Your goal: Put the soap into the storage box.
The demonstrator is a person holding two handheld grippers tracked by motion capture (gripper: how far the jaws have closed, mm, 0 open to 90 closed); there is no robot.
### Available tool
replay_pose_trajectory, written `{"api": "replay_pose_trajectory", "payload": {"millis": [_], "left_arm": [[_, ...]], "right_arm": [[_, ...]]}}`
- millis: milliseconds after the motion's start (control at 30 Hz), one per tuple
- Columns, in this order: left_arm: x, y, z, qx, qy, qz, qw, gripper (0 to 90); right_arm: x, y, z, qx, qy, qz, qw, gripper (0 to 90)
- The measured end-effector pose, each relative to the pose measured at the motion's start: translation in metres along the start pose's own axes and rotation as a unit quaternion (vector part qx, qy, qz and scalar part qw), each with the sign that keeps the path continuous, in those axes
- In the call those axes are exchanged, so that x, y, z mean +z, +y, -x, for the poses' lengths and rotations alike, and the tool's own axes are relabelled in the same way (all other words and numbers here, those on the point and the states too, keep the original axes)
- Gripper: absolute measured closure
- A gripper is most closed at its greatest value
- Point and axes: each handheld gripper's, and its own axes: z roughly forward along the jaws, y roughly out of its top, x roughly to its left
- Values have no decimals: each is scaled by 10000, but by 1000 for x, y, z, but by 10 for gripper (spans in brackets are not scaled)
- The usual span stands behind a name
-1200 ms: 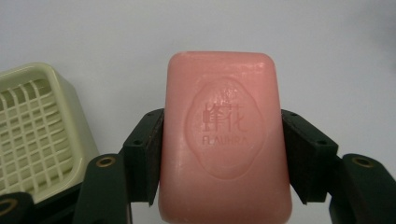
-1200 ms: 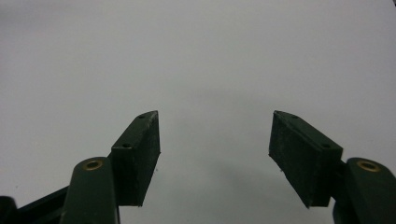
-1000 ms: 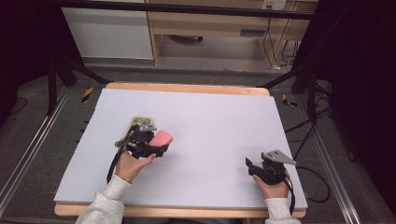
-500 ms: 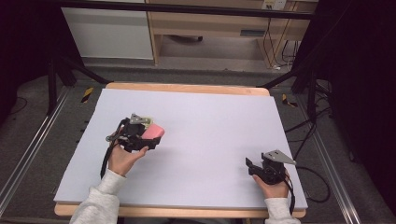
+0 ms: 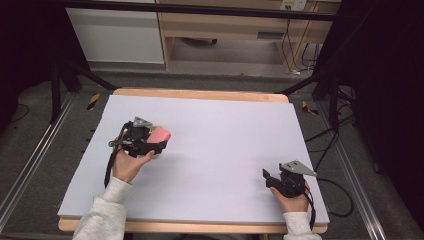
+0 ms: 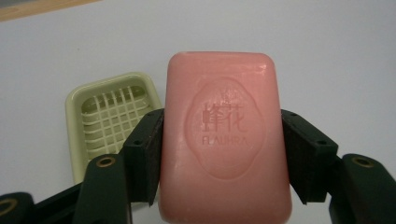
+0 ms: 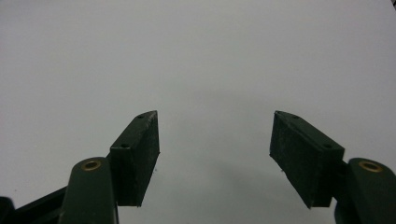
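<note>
Left gripper view: left gripper is grasping the pink soap bar between its fingers.
Soap position: hanging above the table, beside the green soap dish.
Right gripper: fingers are resting released.

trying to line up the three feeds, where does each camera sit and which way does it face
High view: above the person's side, looking forward and down on the table; both forearms, left gripper, right gripper.
Left gripper view: rides that gripper, looking along its jaws clamping the pink soap, soap dish beyond.
Right gripper view: along open jaws at bare table.
Shared: the soap also shows in the high view.
</note>
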Motion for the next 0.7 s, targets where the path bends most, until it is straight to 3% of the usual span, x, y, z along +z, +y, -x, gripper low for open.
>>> {"api": "replay_pose_trajectory", "payload": {"millis": [433, 700], "left_arm": [[13, 3, -19, -174, 192, -40, 9997, 373], [19, 4, -25, -181, 237, -69, 9995, 373]], "right_arm": [[1, 0, 0, 35, 42, -42, 10000, 340], [1, 0, 0, 25, 32, -36, 10000, 340]]}}
